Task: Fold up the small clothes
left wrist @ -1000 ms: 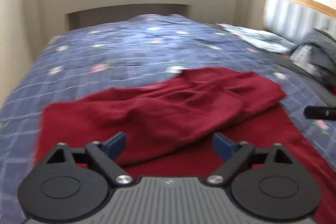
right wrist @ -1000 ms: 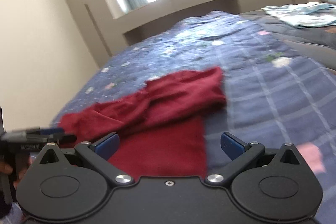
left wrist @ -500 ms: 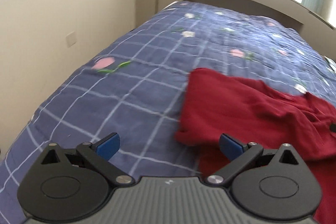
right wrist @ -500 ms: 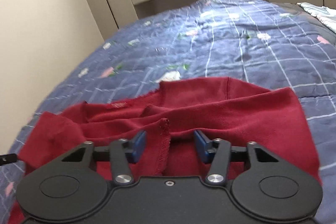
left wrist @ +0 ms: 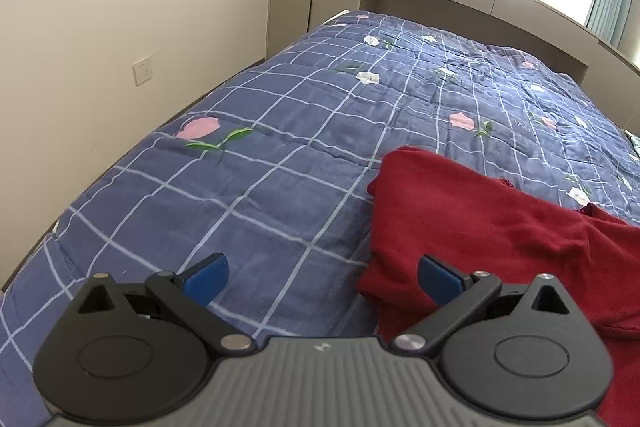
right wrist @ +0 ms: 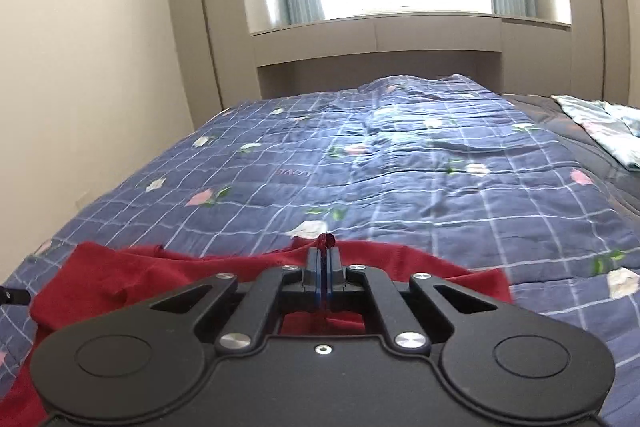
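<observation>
1. Garment: red top (left wrist: 500,231) lies crumpled on the blue checked bedspread (left wrist: 280,163), partly folded over itself, not yet flat.
2. Right gripper (right wrist: 323,259): fingers, wide apart a second ago, have just been closing and are now pinched together on an edge of the red top; a nub of red cloth shows at the tips.
3. Left gripper (left wrist: 322,277): fingers spread wide, holding nothing. It has swung from facing the middle of the top to its left edge; one finger is over cloth, the other over bedspread.
4. Judgement: one edge secured, second grip pending; fold barely begun.
</observation>
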### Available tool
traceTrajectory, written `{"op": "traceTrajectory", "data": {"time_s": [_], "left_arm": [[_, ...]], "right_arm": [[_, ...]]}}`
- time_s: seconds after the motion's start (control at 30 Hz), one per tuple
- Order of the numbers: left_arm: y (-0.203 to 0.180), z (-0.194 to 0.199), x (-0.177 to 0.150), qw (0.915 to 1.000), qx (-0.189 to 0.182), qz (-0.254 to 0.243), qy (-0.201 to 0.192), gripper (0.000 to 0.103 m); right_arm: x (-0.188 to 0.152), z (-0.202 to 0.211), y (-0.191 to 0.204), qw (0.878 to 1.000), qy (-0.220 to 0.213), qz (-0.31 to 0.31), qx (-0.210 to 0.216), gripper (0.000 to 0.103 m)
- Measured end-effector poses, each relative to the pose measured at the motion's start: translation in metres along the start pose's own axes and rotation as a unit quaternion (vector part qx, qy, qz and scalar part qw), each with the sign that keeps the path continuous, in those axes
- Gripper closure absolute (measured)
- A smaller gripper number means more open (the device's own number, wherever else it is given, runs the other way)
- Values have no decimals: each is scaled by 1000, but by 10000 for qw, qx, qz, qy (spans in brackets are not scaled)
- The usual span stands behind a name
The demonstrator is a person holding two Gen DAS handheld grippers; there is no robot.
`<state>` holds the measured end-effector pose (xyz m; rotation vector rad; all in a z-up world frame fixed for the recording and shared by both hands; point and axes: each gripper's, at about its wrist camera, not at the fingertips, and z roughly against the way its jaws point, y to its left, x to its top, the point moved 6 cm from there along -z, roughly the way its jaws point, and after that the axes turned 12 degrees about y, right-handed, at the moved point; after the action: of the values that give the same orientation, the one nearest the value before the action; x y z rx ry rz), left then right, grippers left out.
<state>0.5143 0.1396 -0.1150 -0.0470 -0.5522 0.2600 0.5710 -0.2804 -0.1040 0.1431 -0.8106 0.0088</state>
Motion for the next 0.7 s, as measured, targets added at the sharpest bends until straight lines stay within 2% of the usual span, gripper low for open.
{"op": "traceTrajectory", "data": {"time_s": [0.2, 0.4, 0.47, 0.6, 0.7], "left_arm": [[-10, -16, 15, 9996, -269, 43, 45, 0], [-25, -39, 48, 9984, -552, -112, 49, 1], [-30, -50, 58, 9980, -601, -160, 135, 8], [-33, -64, 67, 9958, -846, 24, 339, 12], [-33, -65, 61, 9933, -1025, 98, 524, 28]], "right_arm": [[-26, -23, -23, 9985, 433, -223, -236, 102], [-48, -34, -30, 9977, 492, -403, -253, 101], [-50, -33, -30, 9980, 434, -394, -248, 101], [-47, -26, -29, 9985, 282, -274, -371, 101], [-46, -19, -34, 9984, 233, -319, -415, 102]]}}
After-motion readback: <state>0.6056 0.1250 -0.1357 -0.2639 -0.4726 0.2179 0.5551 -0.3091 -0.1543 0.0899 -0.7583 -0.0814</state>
